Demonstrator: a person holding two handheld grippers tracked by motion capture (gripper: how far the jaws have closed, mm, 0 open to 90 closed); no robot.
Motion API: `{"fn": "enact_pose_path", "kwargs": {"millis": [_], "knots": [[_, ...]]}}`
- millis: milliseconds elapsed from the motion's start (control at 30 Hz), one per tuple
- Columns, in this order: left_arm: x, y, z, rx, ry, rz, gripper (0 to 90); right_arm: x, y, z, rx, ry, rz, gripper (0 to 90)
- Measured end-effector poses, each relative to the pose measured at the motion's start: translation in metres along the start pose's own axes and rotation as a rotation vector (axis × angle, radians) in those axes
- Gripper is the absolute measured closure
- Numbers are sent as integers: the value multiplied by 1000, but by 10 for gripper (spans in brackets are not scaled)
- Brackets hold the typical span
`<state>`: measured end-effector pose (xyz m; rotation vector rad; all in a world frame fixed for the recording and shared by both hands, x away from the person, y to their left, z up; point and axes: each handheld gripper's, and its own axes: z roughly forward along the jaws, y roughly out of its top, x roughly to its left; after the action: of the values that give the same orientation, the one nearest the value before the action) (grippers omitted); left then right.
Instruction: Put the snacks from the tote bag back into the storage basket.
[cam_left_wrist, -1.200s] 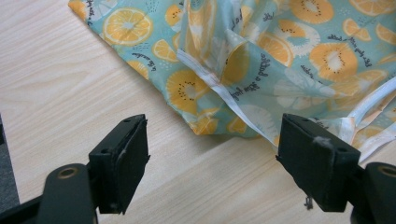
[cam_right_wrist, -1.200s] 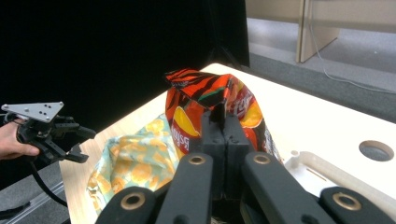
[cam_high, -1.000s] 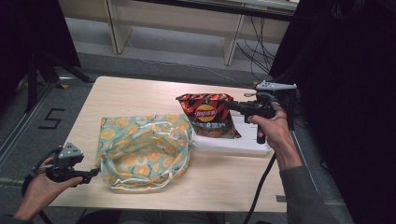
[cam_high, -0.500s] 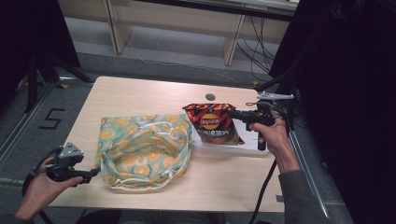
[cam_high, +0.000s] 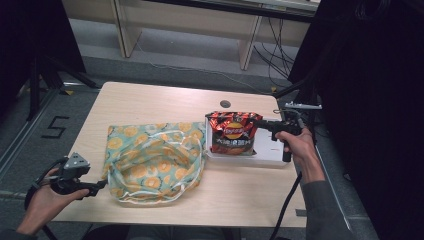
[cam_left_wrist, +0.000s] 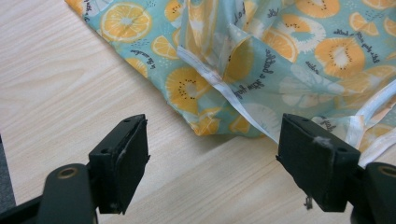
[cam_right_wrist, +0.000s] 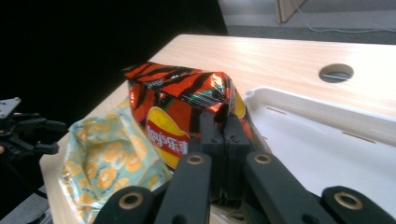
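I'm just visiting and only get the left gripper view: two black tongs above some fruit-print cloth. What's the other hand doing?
Observer: The right tongs are shut on a red crisp bag.
Operator: Where is that?
Observer: At the left end of a white tray on the table's right side.
Operator: And my cloth?
Observer: It's a whole cloth bag, lying flat between the tray and your left tongs.

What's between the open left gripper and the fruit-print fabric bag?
Only bare wooden table, per the left gripper view: left gripper open, fruit-print fabric bag just ahead.
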<state>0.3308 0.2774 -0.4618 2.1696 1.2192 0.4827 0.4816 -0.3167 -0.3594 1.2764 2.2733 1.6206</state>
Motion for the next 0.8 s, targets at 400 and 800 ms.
{"fn": "enact_pose_path", "kwargs": {"millis": [400, 800], "knots": [[-1, 0, 1, 8, -11, -2, 238, -17, -3, -2, -3, -77, 49, 882], [0, 0, 1, 16, -19, 13, 239, -13, 5, 16, -2, -226, 26, 853]]}}
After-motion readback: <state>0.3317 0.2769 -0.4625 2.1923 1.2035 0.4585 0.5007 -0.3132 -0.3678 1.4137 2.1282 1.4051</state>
